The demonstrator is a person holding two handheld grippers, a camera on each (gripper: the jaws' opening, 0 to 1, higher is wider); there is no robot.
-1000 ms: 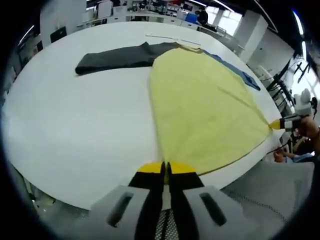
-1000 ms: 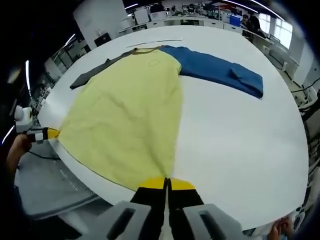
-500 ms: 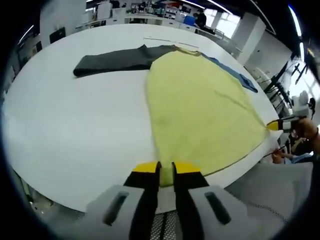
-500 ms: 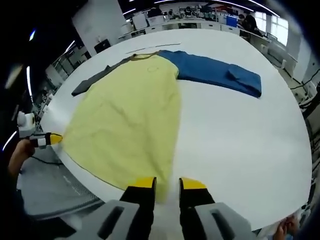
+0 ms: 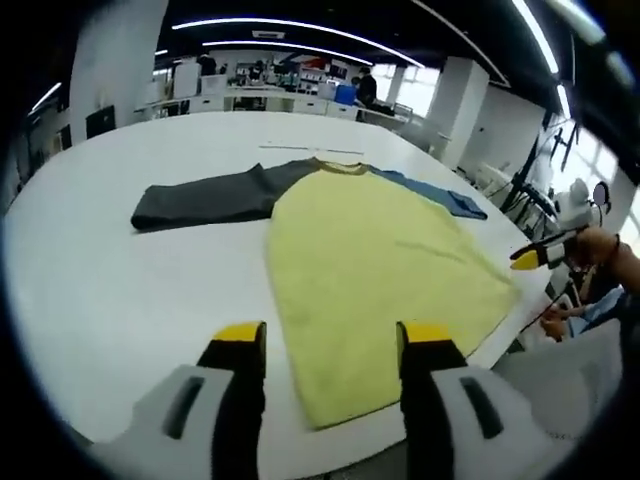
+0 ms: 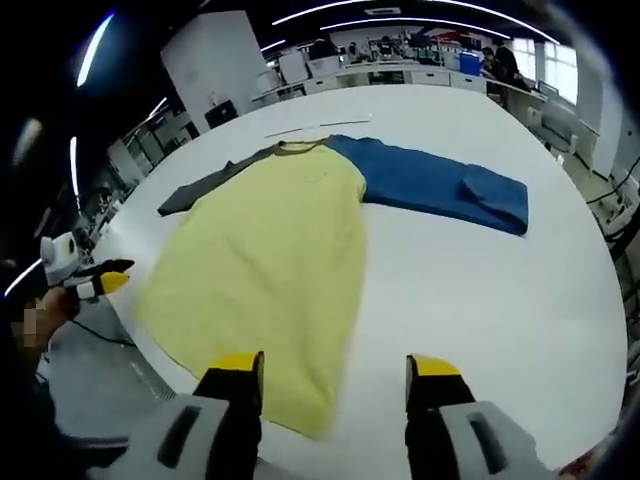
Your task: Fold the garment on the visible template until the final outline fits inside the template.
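Note:
A shirt with a yellow body (image 5: 370,250), a dark grey sleeve (image 5: 200,203) and a blue sleeve (image 5: 440,193) lies spread flat on the white table (image 5: 110,290). My left gripper (image 5: 330,345) is open, held above the hem's left corner with nothing between its jaws. In the right gripper view the yellow body (image 6: 270,240) runs from the collar down to a hem corner just left of the open right gripper (image 6: 333,370). The blue sleeve (image 6: 445,185) stretches right and the grey sleeve (image 6: 205,190) left. Each gripper also shows in the other's view: the right gripper (image 5: 535,258) and the left gripper (image 6: 103,280).
A thin straight line (image 6: 320,125) marks the table just past the collar. The table's near edge (image 6: 150,375) runs close below the hem. A person's hand (image 5: 605,255) holds the far gripper. Desks and pillars stand in the room behind.
Both grippers were shut on the hem corners a second ago; they have opened wide, let the hem go and drawn up and back. The hem now lies slack on the table.

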